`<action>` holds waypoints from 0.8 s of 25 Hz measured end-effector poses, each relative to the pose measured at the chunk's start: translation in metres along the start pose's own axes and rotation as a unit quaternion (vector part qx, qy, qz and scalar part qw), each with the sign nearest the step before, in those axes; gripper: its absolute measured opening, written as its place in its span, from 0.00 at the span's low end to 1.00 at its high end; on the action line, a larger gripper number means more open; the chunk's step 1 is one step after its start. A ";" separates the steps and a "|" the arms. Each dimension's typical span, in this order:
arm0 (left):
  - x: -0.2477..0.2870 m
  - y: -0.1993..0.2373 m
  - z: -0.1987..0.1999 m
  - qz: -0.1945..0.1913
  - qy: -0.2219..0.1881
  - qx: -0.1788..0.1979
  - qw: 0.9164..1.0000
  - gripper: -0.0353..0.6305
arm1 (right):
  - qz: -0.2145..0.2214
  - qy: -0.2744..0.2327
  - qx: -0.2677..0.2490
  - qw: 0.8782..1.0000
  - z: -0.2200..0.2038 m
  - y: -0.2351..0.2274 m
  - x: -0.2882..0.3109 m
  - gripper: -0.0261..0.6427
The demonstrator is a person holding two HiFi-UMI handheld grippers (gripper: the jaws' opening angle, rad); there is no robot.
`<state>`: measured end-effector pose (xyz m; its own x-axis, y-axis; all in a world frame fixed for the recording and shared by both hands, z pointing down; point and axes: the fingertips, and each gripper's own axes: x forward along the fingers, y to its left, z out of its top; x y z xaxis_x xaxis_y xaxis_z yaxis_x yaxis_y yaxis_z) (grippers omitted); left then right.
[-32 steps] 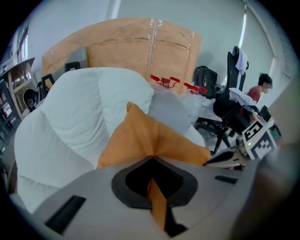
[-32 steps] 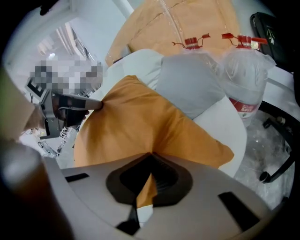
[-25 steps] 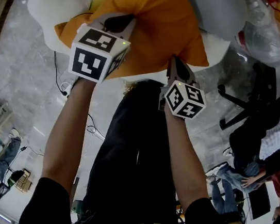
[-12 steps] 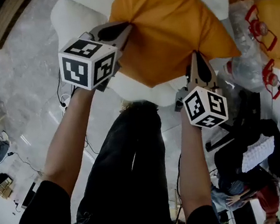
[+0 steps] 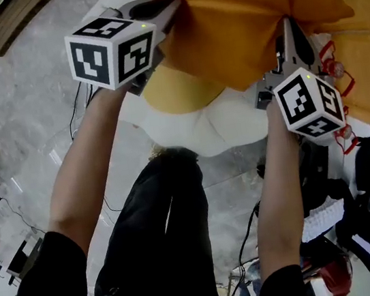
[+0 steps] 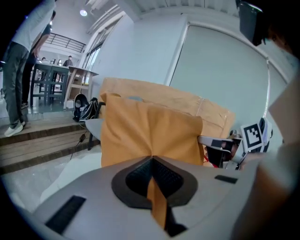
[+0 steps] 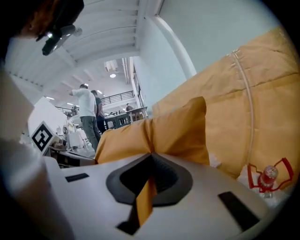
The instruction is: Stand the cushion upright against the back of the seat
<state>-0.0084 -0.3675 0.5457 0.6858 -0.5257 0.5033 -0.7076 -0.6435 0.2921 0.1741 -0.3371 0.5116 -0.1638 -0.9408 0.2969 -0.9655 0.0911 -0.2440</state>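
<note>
Left gripper (image 5: 174,4): jaws pinched together on a fold at the cushion's left edge. In the left gripper view a strip of orange cloth sits trapped between the pads.
Cushion (image 5: 249,24): orange and soft. It hangs in the air between the two grippers, above the white seat and clear of it. The cloth puckers at both pinch points.
Right gripper (image 5: 285,25): jaws closed on the cushion's right corner, with orange cloth clamped between the pads in the right gripper view.
White seat (image 5: 210,130): padded, directly under the cushion. Nothing rests on the part in view.
Large orange pad (image 5: 367,75): just right of the cushion, and behind it in the right gripper view. It is possibly the seat's back, but the frame cuts it off, so this is not certain.
Step in hand: carrying. The cushion is gripped at both sides and is not yet set down or leaned against anything.
Next move calls for: lowering the bottom edge onto the seat while keeping the two grips level so the cushion does not twist. Its broad face then has to tip against the back. The jaws should open only once it bears its own weight, since a soft cushion may slump forward if let go early.
</note>
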 end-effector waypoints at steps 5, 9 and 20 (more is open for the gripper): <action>0.010 0.017 -0.010 0.006 0.003 0.005 1.000 0.07 | 0.010 0.004 0.004 1.000 -0.020 0.000 0.018 0.08; 0.017 0.021 -0.037 0.004 0.008 -0.023 1.000 0.07 | 0.022 0.005 -0.003 1.000 -0.039 0.004 0.017 0.08; 0.016 0.031 -0.088 0.051 0.048 -0.011 0.998 0.07 | 0.020 0.065 -0.051 0.996 -0.096 0.009 -0.001 0.08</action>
<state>-0.0348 -0.3471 0.6343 0.5921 -0.5316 0.6057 -0.7767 -0.5768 0.2530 0.1458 -0.3036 0.5972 -0.2215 -0.8858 0.4078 -0.9721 0.1673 -0.1645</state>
